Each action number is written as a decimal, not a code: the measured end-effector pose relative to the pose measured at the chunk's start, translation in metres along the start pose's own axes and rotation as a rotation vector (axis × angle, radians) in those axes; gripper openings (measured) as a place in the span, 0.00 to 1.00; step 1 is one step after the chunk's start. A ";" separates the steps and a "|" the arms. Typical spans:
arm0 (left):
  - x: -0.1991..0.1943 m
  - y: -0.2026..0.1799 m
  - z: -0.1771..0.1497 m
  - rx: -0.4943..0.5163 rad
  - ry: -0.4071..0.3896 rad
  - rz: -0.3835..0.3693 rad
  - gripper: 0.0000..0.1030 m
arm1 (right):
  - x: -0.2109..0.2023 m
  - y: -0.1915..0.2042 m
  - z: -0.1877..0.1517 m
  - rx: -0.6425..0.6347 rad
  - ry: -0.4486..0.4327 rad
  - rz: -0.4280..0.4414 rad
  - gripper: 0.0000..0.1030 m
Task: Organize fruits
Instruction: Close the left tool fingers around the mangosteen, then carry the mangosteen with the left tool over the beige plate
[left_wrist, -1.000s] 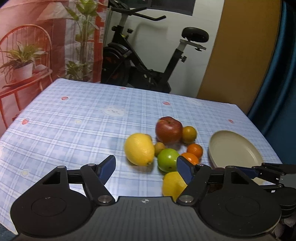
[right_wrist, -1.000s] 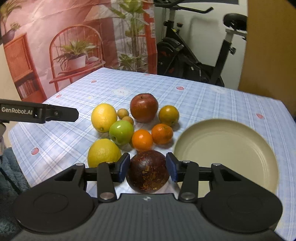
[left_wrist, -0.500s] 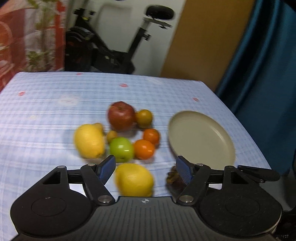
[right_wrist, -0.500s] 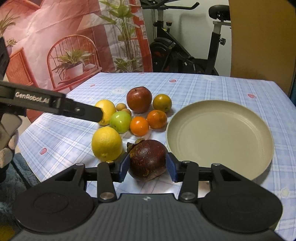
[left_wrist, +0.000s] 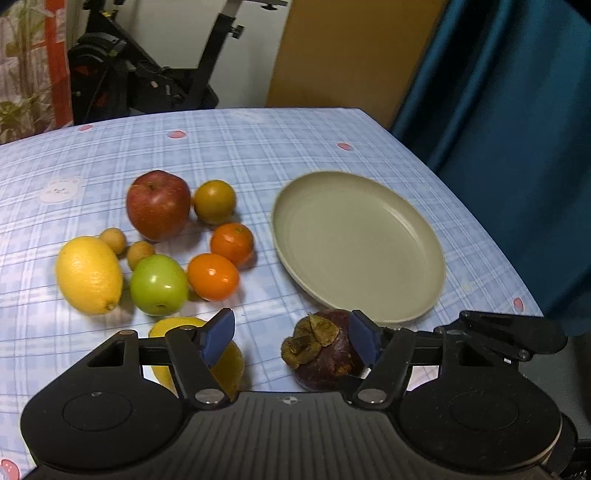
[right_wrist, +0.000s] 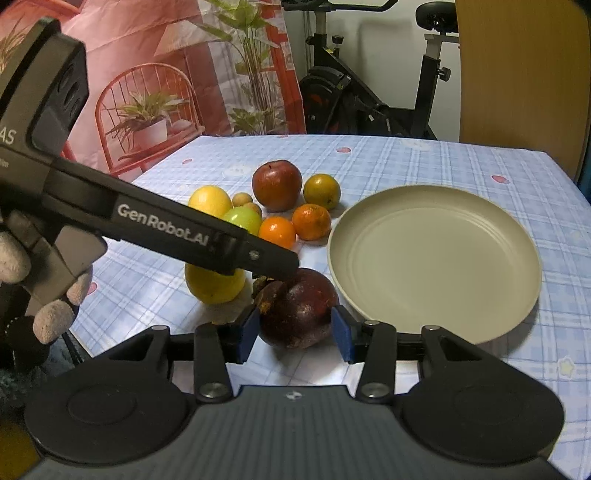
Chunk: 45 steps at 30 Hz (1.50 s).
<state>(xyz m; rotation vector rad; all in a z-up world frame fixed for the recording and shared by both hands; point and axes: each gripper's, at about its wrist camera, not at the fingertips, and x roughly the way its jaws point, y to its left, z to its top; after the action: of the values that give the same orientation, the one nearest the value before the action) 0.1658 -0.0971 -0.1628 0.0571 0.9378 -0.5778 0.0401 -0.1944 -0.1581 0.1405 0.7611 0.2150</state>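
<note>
We see the right gripper (right_wrist: 293, 330) closed on the mangosteen (right_wrist: 297, 308): both blue pads press its flanks, and the fruit sits on the desk (right_wrist: 424, 162) just beside the plate (right_wrist: 436, 258), at the plate's 8 o'clock edge. The plate holds nothing.

We see the left gripper (left_wrist: 291, 339) with its jaws closing, about half open. The mangosteen (left_wrist: 321, 350) lies between them, against the right pad; the left pad stands clear of it, so the left gripper holds nothing. In the right wrist view one finger of the left gripper (right_wrist: 236, 247) crosses above the mangosteen at its 11 o'clock. A gloved hand (right_wrist: 44, 295) carries that gripper.

The near lemon (right_wrist: 214, 284) rests at the mangosteen's 9 o'clock. At its 12 o'clock we find the cluster: the far lemon (left_wrist: 88, 275), green apple (left_wrist: 159, 284), red apple (left_wrist: 159, 205), two tangerines (left_wrist: 212, 277), a greenish orange (left_wrist: 214, 201) and two small longans (left_wrist: 138, 253).
</note>
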 end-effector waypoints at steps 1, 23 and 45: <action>0.001 -0.002 0.000 0.005 0.004 -0.007 0.68 | 0.000 0.000 0.000 -0.002 0.000 -0.004 0.44; 0.023 -0.004 -0.022 -0.065 0.046 -0.186 0.60 | 0.009 -0.001 -0.003 0.006 0.031 -0.048 0.57; 0.025 -0.007 -0.023 -0.046 0.044 -0.162 0.61 | 0.014 -0.001 -0.003 0.018 0.037 -0.043 0.60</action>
<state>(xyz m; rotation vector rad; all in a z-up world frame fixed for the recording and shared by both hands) 0.1562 -0.1072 -0.1943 -0.0477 1.0040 -0.7064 0.0481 -0.1920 -0.1699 0.1374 0.8022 0.1704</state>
